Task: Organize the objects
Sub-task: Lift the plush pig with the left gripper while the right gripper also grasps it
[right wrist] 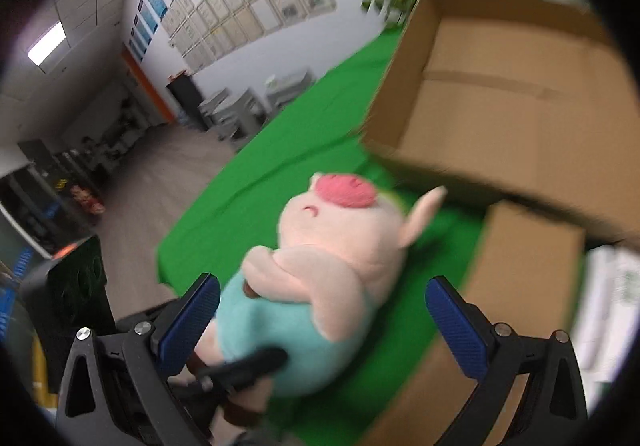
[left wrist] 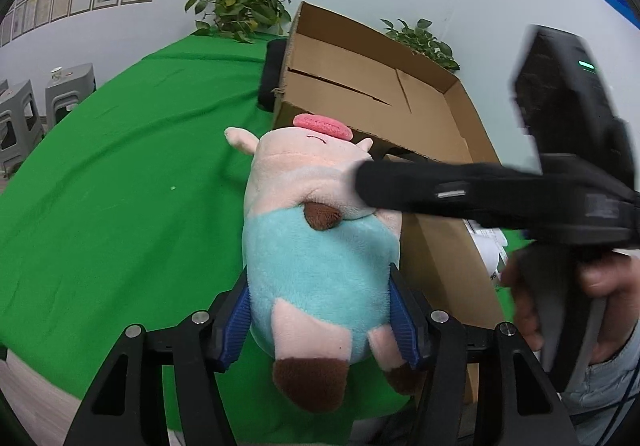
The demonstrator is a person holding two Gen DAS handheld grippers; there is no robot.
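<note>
A plush pig (left wrist: 316, 246) with a pink body, teal outfit and brown hooves sits between the blue pads of my left gripper (left wrist: 322, 326), which is shut on its lower body. The pig's head points toward an open cardboard box (left wrist: 360, 77) on the green cloth. From the right, one black finger (left wrist: 400, 185) of my right gripper touches the pig's shoulder. In the right wrist view my right gripper (right wrist: 324, 322) stands open and wide, its pads on either side of the pig (right wrist: 340, 258) without pressing it. A left finger (right wrist: 248, 366) crosses the teal belly.
The box (right wrist: 500, 105) stands right behind the pig, with a lower cardboard flap (right wrist: 528, 246) beside it. Potted plants (left wrist: 236, 1) stand at the back. Grey stools (left wrist: 24, 113) are off the table's left edge. A hand (left wrist: 600, 286) holds the right gripper. White packaging (right wrist: 612, 298) lies at the right.
</note>
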